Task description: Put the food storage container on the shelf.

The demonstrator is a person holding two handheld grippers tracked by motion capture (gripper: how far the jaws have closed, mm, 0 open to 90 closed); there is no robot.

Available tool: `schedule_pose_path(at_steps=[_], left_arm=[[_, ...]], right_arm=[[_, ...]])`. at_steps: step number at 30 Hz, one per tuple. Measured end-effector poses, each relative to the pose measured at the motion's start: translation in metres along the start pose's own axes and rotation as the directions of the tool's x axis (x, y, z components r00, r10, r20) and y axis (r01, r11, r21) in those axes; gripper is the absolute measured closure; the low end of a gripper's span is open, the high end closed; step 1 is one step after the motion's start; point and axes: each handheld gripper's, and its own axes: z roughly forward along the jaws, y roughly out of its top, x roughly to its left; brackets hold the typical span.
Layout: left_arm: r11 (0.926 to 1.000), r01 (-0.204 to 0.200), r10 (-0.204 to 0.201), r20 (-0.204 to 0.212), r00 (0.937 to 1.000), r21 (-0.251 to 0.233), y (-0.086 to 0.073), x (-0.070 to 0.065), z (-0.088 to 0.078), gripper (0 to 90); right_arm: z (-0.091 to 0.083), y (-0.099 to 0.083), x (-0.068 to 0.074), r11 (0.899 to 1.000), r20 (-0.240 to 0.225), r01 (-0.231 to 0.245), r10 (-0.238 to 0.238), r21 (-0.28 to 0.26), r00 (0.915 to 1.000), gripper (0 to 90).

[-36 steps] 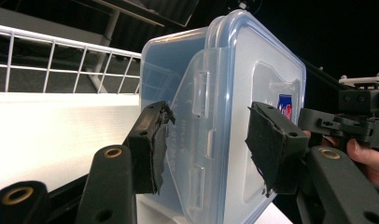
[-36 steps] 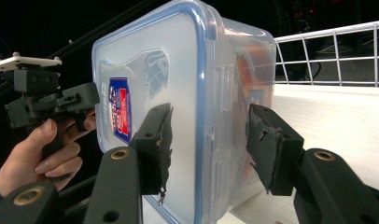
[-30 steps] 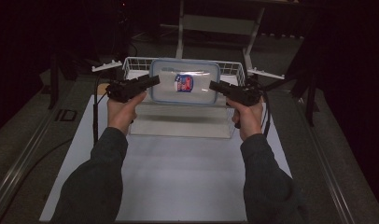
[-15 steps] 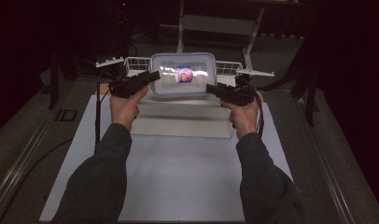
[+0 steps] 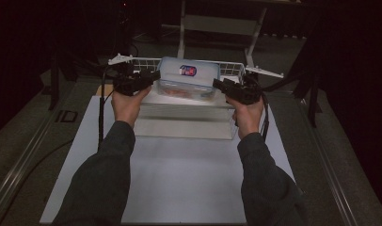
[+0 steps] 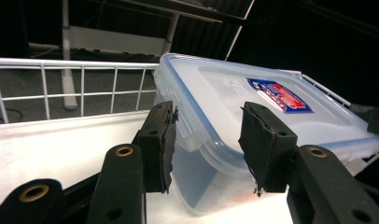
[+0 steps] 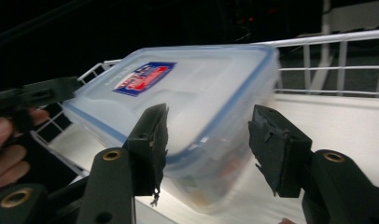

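Container [image 5: 188,77] is carried tilted over the wire basket [image 5: 229,69], left hand-held gripper [image 5: 154,76] clamping one end, right hand-held gripper [image 5: 218,85], jaws widening, loosely straddling the other.

One lidded container [image 5: 188,77], one wire basket [image 5: 144,62], two hand-held grippers.

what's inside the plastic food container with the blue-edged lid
Through the cloudy wall of the plastic food container something orange-red shows near the bottom; the lid and frosted sides hide what it is.
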Motion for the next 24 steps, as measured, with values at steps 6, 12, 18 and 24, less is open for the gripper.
schedule_pose_path(at_steps=[6,12,18,24], left_arm=[[0.9998,-0.018,0.018,0.026,0.9995,-0.010,0.001,0.000,-0.017,54.7],[0.9963,-0.086,0.085,0.061,0.9945,0.006,-0.003,-0.003,-0.040,53.4],[0.9881,-0.153,0.151,0.084,0.9850,0.017,-0.013,-0.009,-0.072,50.9],[0.9780,-0.209,0.207,0.079,0.9751,0.009,-0.032,-0.012,-0.105,48.2]], right_arm=[[-0.014,0.002,0.005,0.994,0.012,0.110,-0.111,0.016,0.9938,47.8],[-0.033,0.002,0.019,0.965,0.014,0.252,-0.254,0.070,0.9671,46.5],[-0.059,-0.010,0.029,0.936,-0.004,0.340,-0.341,0.094,0.9402,45.7],[-0.080,-0.031,0.035,0.908,-0.017,0.404,-0.405,0.114,0.9142,42.6]])
